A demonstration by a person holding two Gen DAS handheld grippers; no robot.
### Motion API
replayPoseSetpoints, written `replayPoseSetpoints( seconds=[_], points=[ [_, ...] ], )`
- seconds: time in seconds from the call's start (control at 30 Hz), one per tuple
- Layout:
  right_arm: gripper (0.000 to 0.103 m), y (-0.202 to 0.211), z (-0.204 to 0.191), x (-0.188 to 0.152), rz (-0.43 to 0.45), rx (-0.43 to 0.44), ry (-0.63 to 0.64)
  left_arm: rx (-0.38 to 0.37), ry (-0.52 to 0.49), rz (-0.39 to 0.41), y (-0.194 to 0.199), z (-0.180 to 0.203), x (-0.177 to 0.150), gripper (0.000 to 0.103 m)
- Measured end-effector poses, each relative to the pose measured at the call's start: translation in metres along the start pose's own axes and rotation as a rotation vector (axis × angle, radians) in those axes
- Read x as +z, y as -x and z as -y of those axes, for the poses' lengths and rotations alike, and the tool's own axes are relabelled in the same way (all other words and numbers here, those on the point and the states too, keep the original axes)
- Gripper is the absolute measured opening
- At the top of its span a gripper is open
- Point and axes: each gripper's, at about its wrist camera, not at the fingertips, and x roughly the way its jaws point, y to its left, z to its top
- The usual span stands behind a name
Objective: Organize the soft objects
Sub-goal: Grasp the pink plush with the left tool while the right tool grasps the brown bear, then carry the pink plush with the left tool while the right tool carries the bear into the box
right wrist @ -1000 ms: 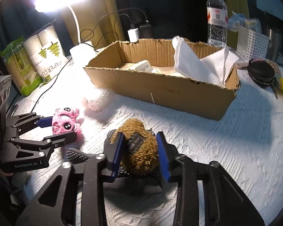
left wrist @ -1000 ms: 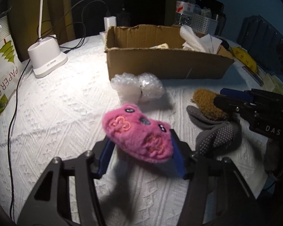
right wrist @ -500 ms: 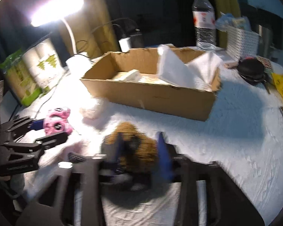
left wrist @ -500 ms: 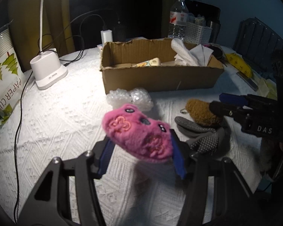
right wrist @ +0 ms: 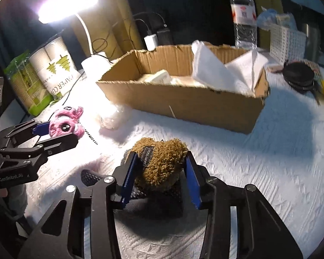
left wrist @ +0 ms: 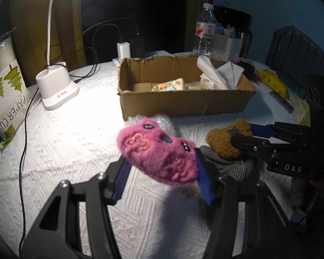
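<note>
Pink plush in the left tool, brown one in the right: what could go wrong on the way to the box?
1. The pink plush bulges well beyond the left tool, so it could slip out mid-carry.
2. The brown plush sits on the grey dotted glove; the right tool may drag that along.
3. White tissue crowds the cardboard box's right end, so drops there could roll out.

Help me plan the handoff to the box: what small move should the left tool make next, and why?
Probably carry it forward over the cardboard box: the left tool already grips the pink plush above the cloth, and the box stands open just beyond.
</note>
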Motion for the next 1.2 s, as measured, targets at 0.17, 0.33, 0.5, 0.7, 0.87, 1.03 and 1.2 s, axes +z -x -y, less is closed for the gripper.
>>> replayPoseSetpoints(
  seconds=[0.17, 0.33, 0.5, 0.7, 0.87, 1.03, 1.2],
  points=[
    [0.045, 0.015, -0.004, 0.015, 0.046, 0.0, 0.024, -0.004, 0.003, 0.029, 0.006, -0.001, 0.013, 0.057],
    [0.045, 0.028, -0.006, 0.03, 0.077, -0.002, 0.048, -0.002, 0.008, 0.064, 0.011, -0.003, 0.029, 0.057],
    [0.045, 0.042, -0.007, 0.043, 0.117, 0.003, 0.056, -0.002, 0.01, 0.093, 0.015, -0.004, 0.042, 0.057],
    [0.045, 0.052, -0.003, 0.056, 0.162, 0.011, 0.064, -0.004, 0.02, 0.117, 0.015, -0.007, 0.056, 0.057],
    [0.045, 0.051, 0.006, 0.068, 0.177, 0.01, 0.059, -0.005, 0.034, 0.121, 0.006, -0.011, 0.067, 0.057],
    [0.045, 0.046, 0.017, 0.078, 0.186, 0.015, 0.049, -0.001, 0.052, 0.107, -0.007, -0.015, 0.075, 0.057],
    [0.046, 0.039, 0.027, 0.086, 0.186, 0.02, 0.041, -0.001, 0.054, 0.093, -0.021, -0.013, 0.082, 0.057]
  ],
)
